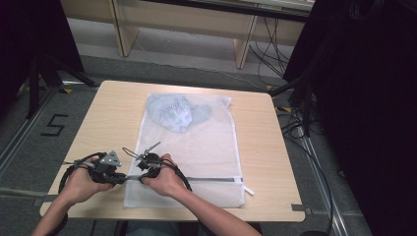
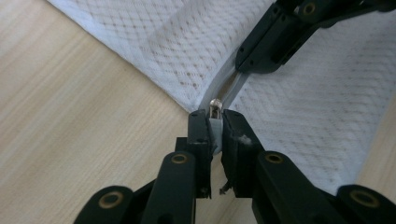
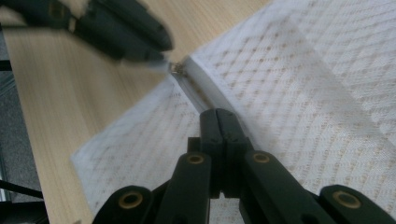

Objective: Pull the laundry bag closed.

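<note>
A white mesh laundry bag (image 1: 196,147) lies flat on the wooden table (image 1: 275,162), with a pale blue garment (image 1: 174,113) inside its far end. A grey zipper (image 1: 211,179) runs across the bag near the front edge. At the zipper's left end, my left gripper (image 1: 125,179) (image 2: 215,122) is shut on the grey zipper pull (image 2: 215,128). Just to its right, my right gripper (image 1: 142,177) (image 3: 219,114) is shut on the zipper band (image 3: 196,88). The two gripper tips sit close together, and the slider (image 3: 176,68) lies between them.
A white tab (image 1: 248,189) sticks out at the zipper's right end. Bare table shows left of the bag (image 1: 103,128). Beyond the table are a floor mark "5" (image 1: 54,125), wooden furniture legs (image 1: 243,49) and cables (image 1: 295,128) at the right.
</note>
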### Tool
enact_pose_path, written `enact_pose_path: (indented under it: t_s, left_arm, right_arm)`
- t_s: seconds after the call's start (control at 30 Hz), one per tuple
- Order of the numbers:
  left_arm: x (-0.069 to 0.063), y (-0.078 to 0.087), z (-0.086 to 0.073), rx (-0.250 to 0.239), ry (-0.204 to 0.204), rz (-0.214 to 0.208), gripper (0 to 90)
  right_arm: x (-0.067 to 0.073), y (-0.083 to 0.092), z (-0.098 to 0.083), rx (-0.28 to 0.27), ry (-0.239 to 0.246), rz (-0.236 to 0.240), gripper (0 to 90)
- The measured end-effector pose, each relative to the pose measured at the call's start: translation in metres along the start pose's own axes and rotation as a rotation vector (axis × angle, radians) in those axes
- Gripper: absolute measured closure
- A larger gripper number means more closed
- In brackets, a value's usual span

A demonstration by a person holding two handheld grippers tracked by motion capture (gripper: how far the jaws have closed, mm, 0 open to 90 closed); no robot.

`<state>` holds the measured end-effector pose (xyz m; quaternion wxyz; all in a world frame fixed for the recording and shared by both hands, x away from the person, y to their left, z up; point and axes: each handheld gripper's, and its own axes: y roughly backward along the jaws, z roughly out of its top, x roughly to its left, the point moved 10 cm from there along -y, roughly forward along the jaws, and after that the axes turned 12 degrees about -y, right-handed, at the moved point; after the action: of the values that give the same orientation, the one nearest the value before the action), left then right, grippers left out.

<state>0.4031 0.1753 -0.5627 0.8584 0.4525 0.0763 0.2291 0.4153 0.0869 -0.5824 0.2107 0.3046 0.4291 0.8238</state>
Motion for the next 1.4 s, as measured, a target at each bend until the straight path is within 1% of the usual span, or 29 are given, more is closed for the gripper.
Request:
enact_pose_path:
  t_s: [0.03,0.07,0.1,0.13,0.17,0.2,0.23,0.27,0.3,0.37,0.4,0.43,0.47,0.5,0.53,0.57,0.73,0.83,0.87,0.9,0.93,1.0,1.03,1.07,1.1,1.2,1.23,1.37,1.4]
  left_arm:
    - [-0.001,0.000,0.002,-0.003,-0.003,-0.003,89.3]
    - [0.000,0.001,0.001,0.034,-0.048,0.003,89.3]
    - [-0.001,-0.001,0.003,0.034,-0.033,0.022,89.2]
    - [-0.005,-0.003,0.006,0.022,-0.031,-0.010,89.3]
    - [-0.003,-0.004,0.007,0.021,-0.044,-0.003,89.3]
    - [-0.002,-0.003,0.008,0.015,-0.038,0.009,89.2]
    - [-0.002,-0.001,0.006,0.028,-0.054,0.004,88.6]
    - [0.001,0.000,0.005,0.036,-0.048,0.034,86.1]
    - [0.002,0.000,0.004,0.039,-0.043,0.034,81.8]
    - [0.006,0.000,-0.004,0.100,-0.069,0.038,73.9]
    - [0.008,-0.001,-0.007,0.125,-0.099,0.035,71.9]
    - [0.007,-0.004,-0.008,0.137,-0.097,0.021,69.5]
    - [0.007,-0.005,-0.009,0.159,-0.124,0.018,68.4]
    - [0.006,-0.006,-0.010,0.178,-0.135,0.008,67.2]
    - [0.004,-0.008,-0.009,0.171,-0.127,0.006,66.4]
    - [0.006,-0.006,-0.012,0.211,-0.168,-0.008,66.3]
    - [0.007,-0.007,-0.016,0.281,-0.215,-0.025,66.7]
    - [0.006,-0.010,-0.015,0.293,-0.231,-0.046,68.6]
    - [0.003,-0.009,-0.015,0.301,-0.221,-0.055,69.1]
    - [-0.001,-0.009,-0.016,0.309,-0.177,-0.066,69.2]
    - [0.004,-0.009,-0.014,0.313,-0.230,-0.065,69.9]
    - [0.003,-0.010,-0.013,0.304,-0.214,-0.075,71.2]
    - [-0.002,-0.011,-0.013,0.303,-0.163,-0.092,72.1]
    - [-0.001,-0.012,-0.012,0.299,-0.166,-0.096,73.2]
    - [-0.001,-0.012,-0.011,0.296,-0.157,-0.099,74.1]
    - [-0.002,-0.013,-0.010,0.299,-0.164,-0.105,77.0]
    - [-0.002,-0.012,-0.011,0.313,-0.185,-0.113,79.3]
    - [-0.002,-0.012,-0.011,0.304,-0.167,-0.107,80.2]
    - [-0.002,-0.012,-0.012,0.307,-0.166,-0.104,80.5]
  right_arm:
    - [0.000,0.000,0.000,0.000,0.000,-0.002,90.0]
    - [0.000,0.000,0.000,0.002,-0.010,-0.007,90.0]
    - [0.000,0.000,0.000,0.002,-0.003,-0.004,90.0]
    - [0.001,0.000,0.000,0.003,-0.012,-0.008,90.0]
    - [0.000,0.000,0.000,0.002,-0.003,-0.003,90.0]
    - [0.000,0.000,0.000,0.001,-0.003,-0.001,90.0]
    - [0.001,-0.001,0.000,0.000,-0.003,0.001,90.0]
    - [0.001,-0.001,0.000,0.000,-0.004,0.001,90.0]
    - [0.001,-0.001,0.000,0.001,-0.004,-0.002,90.0]
    - [0.000,-0.001,0.000,-0.002,-0.003,-0.002,90.0]
    - [0.001,-0.001,0.000,-0.001,-0.004,-0.001,90.0]
    - [0.001,-0.001,0.000,0.000,-0.002,0.002,90.0]
    - [0.001,-0.001,0.000,0.003,-0.008,0.002,90.0]
    - [0.001,0.000,0.000,0.005,-0.019,-0.002,90.0]
    - [0.001,0.000,0.000,0.006,-0.019,-0.002,90.0]
    - [0.001,0.000,0.000,0.004,-0.016,-0.005,90.0]
    - [0.000,-0.001,0.001,0.007,-0.004,0.003,90.0]
    - [0.000,-0.001,0.001,0.008,-0.003,0.003,90.0]
    - [0.000,-0.001,0.001,0.009,-0.003,0.003,90.0]
    - [0.000,-0.001,0.001,0.008,-0.003,0.004,90.0]
    - [0.000,-0.001,0.001,0.007,-0.004,0.005,90.0]
    - [0.000,-0.001,0.001,0.005,-0.011,0.005,90.0]
    - [0.000,-0.001,0.000,0.007,-0.009,0.007,90.0]
    - [0.000,-0.001,0.000,0.011,-0.026,0.007,90.0]
    - [0.000,-0.001,0.000,0.010,-0.021,0.006,90.0]
    - [0.000,-0.001,0.001,0.005,-0.002,0.008,90.0]
    - [0.000,-0.001,0.000,0.006,-0.010,0.007,90.0]
    - [0.000,-0.001,0.000,0.003,-0.011,0.012,90.0]
    - [0.001,-0.001,-0.001,0.008,-0.036,0.010,90.0]
